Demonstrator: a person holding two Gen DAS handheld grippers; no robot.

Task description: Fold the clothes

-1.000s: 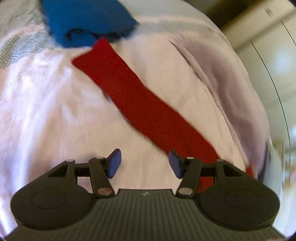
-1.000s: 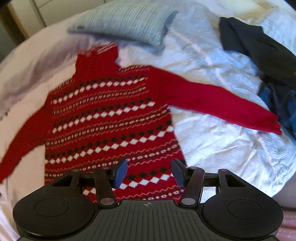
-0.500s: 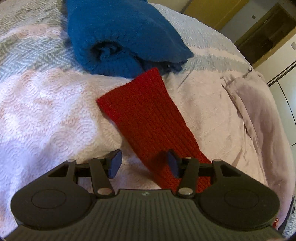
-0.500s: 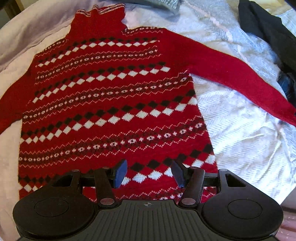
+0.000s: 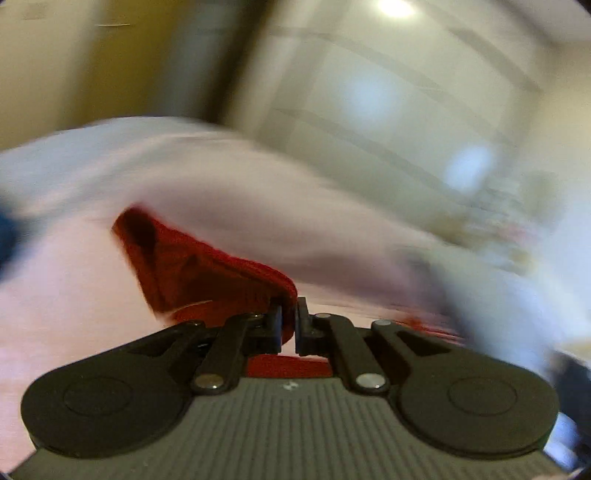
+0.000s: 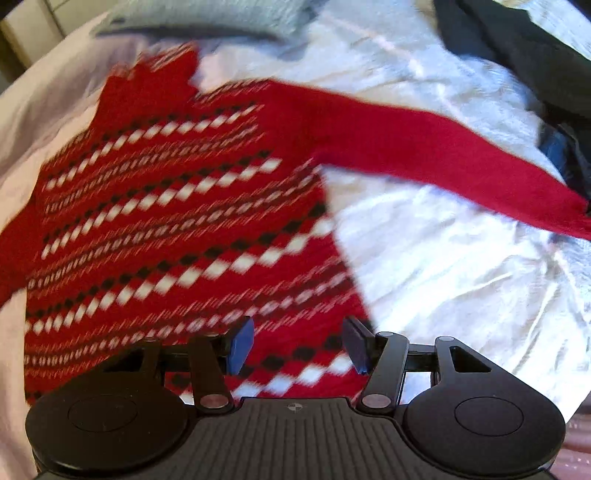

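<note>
Left gripper (image 5: 289, 321) has its jaws pinched tight on the red sleeve (image 5: 192, 269) of the sweater. The cuff end sticks up and away to the left of the fingers, folded over on itself, and more red shows under the jaws. That view is really blurry, but you can make out the pale pink bedspread (image 5: 74, 295) below and behind the sleeve.

In the right wrist view, the red patterned sweater (image 6: 166, 221) lies flat on the bed, its hem right under the right gripper (image 6: 297, 345), whose jaws are spread wide with nothing between them. The body runs away from the gripper with the collar at the far end, tilted a bit left. The other sleeve (image 6: 443, 158) stretches off to the right across the white quilt (image 6: 443, 277), its cuff ending near a dark garment (image 6: 517, 48). A grey pillow (image 6: 207, 18) sits past the collar.
</note>
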